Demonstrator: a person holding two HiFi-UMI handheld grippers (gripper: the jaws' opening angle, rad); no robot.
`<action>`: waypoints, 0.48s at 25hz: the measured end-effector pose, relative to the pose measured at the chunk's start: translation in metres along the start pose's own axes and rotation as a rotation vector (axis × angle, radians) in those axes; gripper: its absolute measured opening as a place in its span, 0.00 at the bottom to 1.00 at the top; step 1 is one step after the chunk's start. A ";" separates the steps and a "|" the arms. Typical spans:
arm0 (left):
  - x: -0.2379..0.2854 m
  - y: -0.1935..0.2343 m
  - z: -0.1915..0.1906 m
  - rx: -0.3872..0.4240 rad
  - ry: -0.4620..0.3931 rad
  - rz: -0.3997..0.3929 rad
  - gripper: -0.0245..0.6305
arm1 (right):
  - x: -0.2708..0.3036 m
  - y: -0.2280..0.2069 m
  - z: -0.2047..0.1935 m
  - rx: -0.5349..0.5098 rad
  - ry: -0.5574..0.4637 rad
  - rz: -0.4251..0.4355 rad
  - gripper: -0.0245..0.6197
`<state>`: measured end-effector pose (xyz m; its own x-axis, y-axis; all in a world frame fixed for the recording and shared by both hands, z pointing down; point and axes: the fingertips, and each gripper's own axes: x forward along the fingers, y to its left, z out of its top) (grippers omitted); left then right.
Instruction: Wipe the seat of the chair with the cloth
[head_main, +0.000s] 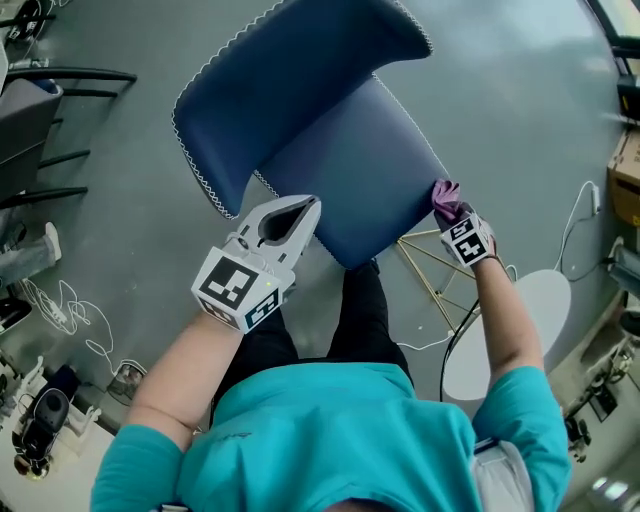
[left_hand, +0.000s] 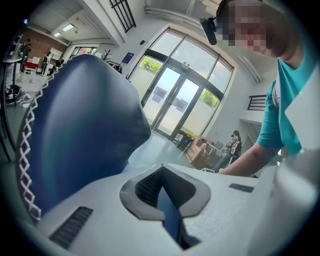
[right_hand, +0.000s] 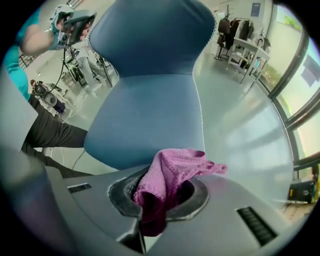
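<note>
Two grippers at a blue chair (head_main: 330, 130), viewed from above against grey floor (head_main: 500, 90). Right gripper (head_main: 452, 214) clenched on a pink knitted cloth (head_main: 445, 195), bunched and spilling over the jaw tips. Cloth down at the right edge of the seat (head_main: 350, 175), near the front corner; touching or just clear of it, impossible to tell. In the right gripper view: cloth (right_hand: 172, 170) pinched between the jaws, one loose end flopped to the right, seat (right_hand: 145, 115) spread just beyond, backrest (right_hand: 150, 35) rising behind it. Left gripper (head_main: 308, 208) held at the seat's left edge, near the front, jaws closed tip to tip, gripping nothing. In the left gripper view: only a thin slit between the jaws, blue showing through, backrest (left_hand: 75, 140) looming on the left with white zigzag stitching along its border. Same stitching round the backrest (head_main: 290, 70) in the head view. Gold legs (head_main: 432, 268) poking out under the seat's right side. Teal shirt (head_main: 330, 440) and dark trousers (head_main: 360, 310) at the front of the seat, both arms stretched forward.
</note>
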<state>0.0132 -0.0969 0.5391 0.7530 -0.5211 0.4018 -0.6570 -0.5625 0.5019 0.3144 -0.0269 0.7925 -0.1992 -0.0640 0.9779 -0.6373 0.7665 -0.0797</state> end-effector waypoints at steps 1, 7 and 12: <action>-0.004 0.002 -0.001 -0.003 -0.003 0.001 0.04 | -0.006 0.005 0.019 -0.012 -0.038 0.007 0.12; -0.033 0.019 -0.006 -0.016 -0.017 0.015 0.04 | -0.015 0.021 0.152 -0.044 -0.269 0.017 0.12; -0.056 0.027 -0.009 -0.032 -0.028 0.025 0.04 | 0.011 0.024 0.245 -0.059 -0.363 -0.013 0.12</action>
<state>-0.0466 -0.0773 0.5374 0.7344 -0.5533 0.3931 -0.6742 -0.5281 0.5164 0.1144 -0.1657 0.7536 -0.4497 -0.2882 0.8454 -0.5995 0.7990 -0.0465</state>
